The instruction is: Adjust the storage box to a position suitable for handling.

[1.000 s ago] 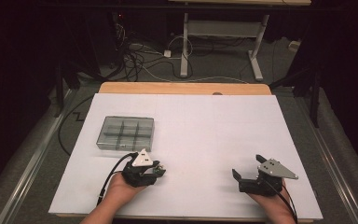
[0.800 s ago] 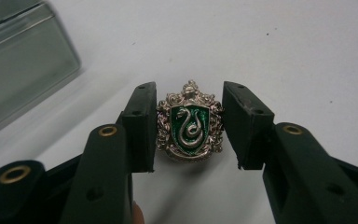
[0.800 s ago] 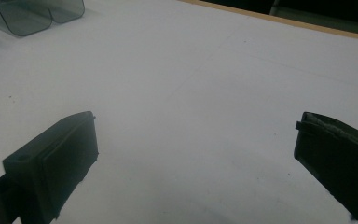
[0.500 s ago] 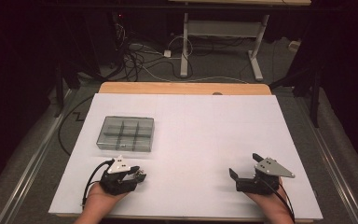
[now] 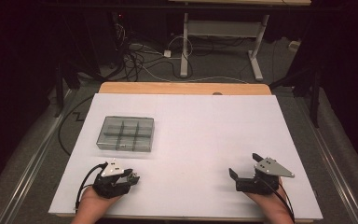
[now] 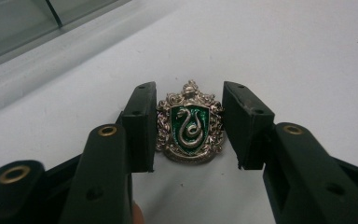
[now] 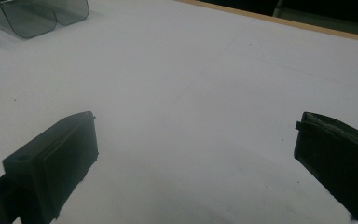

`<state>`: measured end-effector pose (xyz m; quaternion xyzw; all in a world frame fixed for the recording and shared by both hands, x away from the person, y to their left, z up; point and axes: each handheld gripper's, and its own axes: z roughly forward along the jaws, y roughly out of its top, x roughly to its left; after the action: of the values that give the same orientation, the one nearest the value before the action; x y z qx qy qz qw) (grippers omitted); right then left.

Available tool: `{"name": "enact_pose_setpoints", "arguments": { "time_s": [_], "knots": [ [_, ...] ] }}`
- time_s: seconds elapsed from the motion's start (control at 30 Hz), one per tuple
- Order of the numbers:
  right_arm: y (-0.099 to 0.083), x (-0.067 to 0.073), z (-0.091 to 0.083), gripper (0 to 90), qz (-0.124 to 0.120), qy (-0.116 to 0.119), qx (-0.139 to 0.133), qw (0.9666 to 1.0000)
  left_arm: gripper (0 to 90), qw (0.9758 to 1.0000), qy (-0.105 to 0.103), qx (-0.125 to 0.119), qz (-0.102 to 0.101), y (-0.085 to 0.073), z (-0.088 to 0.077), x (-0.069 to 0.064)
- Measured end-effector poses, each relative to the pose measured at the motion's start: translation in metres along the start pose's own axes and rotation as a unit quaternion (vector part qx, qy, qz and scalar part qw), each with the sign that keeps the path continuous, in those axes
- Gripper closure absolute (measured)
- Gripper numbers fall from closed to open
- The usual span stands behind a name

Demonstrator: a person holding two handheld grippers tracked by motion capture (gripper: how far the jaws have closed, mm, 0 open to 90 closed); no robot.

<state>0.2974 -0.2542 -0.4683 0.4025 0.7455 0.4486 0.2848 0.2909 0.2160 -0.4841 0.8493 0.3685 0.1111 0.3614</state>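
- From high view: compartment box (image 5: 125, 133) on table (image 5: 205, 126), cells look bare; left gripper (image 5: 131, 177) just below it.
- Left gripper view: jaws clamp green snake crest badge (image 6: 189, 128).
- Right gripper view: right gripper (image 7: 191, 163) jaws wide apart, nothing between.

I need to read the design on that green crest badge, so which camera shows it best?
The left gripper view: the crest badge sits close up between the left gripper jaws, its silver snake on green enamel plain. In the high view it is hidden at the left gripper. The right gripper view looks over bare white table.
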Motion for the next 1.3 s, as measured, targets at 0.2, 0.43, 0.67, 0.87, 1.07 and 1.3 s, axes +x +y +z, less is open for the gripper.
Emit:
{"name": "enact_pose_setpoints", "arguments": {
  "time_s": [0.2, 0.43, 0.67, 0.87, 1.07, 1.3],
  "knots": [
    [0.0, 0.0, 0.0, 0.1, -0.001, 0.0, 0.0, 1.0, 54.8, 1.0, 0.0, -0.002, 0.002, 0.0, 0.001, 0.0],
    [0.0, 0.001, 0.0, 0.1, 0.0, 0.0, 0.0, 1.0, 54.8, 1.0, -0.001, -0.004, 0.002, 0.002, 0.003, 0.0],
    [0.0, 0.0, 0.0, 0.1, -0.001, 0.001, -0.001, 1.0, 51.4, 1.0, -0.005, -0.006, -0.001, 0.003, 0.004, 0.001],
    [-0.001, 0.0, -0.001, 0.1, 0.004, 0.001, 0.002, 1.0, 45.1, 0.9997, -0.012, -0.019, -0.011, 0.003, 0.002, 0.005],
    [-0.001, 0.0, 0.0, 0.1, 0.006, 0.003, 0.002, 1.0, 44.2, 0.9989, -0.007, -0.037, -0.028, 0.002, -0.004, 0.011],
    [-0.002, -0.002, 0.0, 0.1, 0.012, 0.007, 0.004, 0.9999, 43.8, 0.9979, 0.013, -0.049, -0.041, -0.002, -0.013, 0.022]
  ]
}}
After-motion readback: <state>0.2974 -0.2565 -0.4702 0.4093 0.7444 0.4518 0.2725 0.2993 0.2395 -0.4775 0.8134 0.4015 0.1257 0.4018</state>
